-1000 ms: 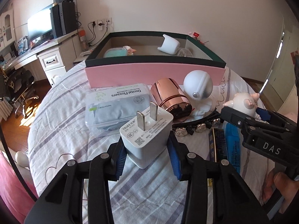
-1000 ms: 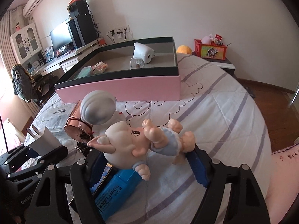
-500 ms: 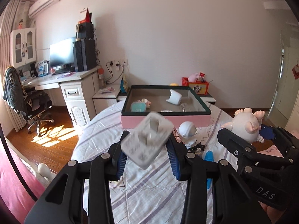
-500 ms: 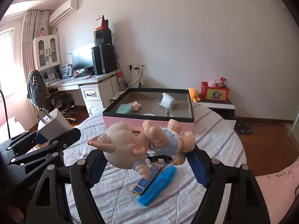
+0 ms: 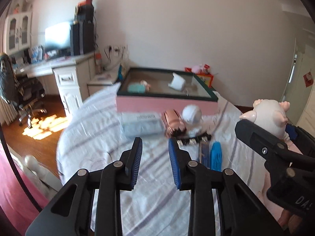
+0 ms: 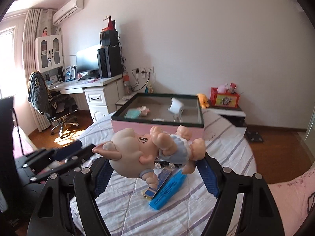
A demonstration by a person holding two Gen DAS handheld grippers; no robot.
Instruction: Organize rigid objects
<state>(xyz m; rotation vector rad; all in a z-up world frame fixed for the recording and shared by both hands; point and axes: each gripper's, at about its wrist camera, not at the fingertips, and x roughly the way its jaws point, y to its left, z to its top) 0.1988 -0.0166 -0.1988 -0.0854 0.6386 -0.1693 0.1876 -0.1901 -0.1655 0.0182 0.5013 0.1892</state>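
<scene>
The striped bed (image 5: 94, 125) fills the space under both grippers, and ahead of them at its far end sits the pink box (image 5: 167, 103) with a dark rim, open-topped, holding a white gadget (image 5: 177, 82) and a teal case (image 5: 136, 88). Between the left gripper (image 5: 154, 153) and the box lie, blurred, a pale floss packet (image 5: 141, 124), a rose-gold cylinder (image 5: 174, 123) and a white round figure (image 5: 192, 114), so that cluster stands in the straight way to the box. Just ahead and to the right of the left gripper's tips lie a blue marker (image 5: 216, 155) and a thin dark strip beside it. The right gripper (image 6: 157, 169) is clamped wide on the pig figurine (image 6: 137, 151), which lies sideways across its blue pads, off the bed, with the marker below it. The left gripper's jaws are closing with nothing between them. A second ago those jaws gripped a white plug adapter; half a second ago it sat tilted and blurred between them, and now it is in neither view. The pig was low over the bed a second ago and now hangs higher.
</scene>
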